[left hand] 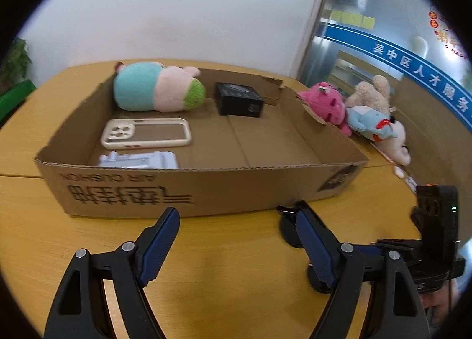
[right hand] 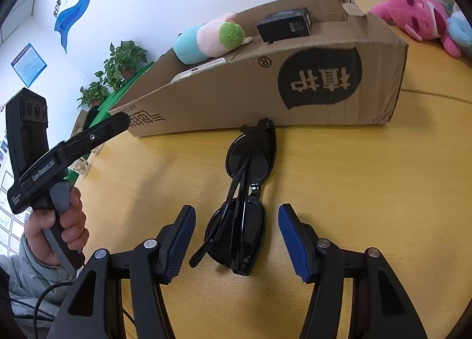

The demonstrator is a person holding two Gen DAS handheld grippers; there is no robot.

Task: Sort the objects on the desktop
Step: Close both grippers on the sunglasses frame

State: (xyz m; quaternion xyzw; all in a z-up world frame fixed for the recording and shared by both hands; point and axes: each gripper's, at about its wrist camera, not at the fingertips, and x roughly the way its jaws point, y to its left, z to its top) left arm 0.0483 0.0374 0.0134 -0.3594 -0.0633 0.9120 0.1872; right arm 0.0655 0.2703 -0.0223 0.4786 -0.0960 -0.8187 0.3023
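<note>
Folded black sunglasses (right hand: 244, 200) lying on the yellow table (right hand: 368, 191), just short of the cardboard box (right hand: 236, 94) at 12 o'clock, with the near lens set between the blue pads of the right gripper (right hand: 237, 240). Pads (right hand: 290, 237) standing clear of the frame on both sides, nothing yet pinched. Left gripper (left hand: 237, 238) hovering wide and empty before the box wall. Inside the box: a pastel plush toy (left hand: 153, 88), a small black carton (left hand: 239, 98), a phone case (left hand: 146, 132). More plush toys (left hand: 348, 109) heaped outside at 2 o'clock. Likely light, stiff, glossy and slippery, with lenses prone to scratching and thin arms prone to bending; best pinched gently across the frame rims of the near lens.
</note>
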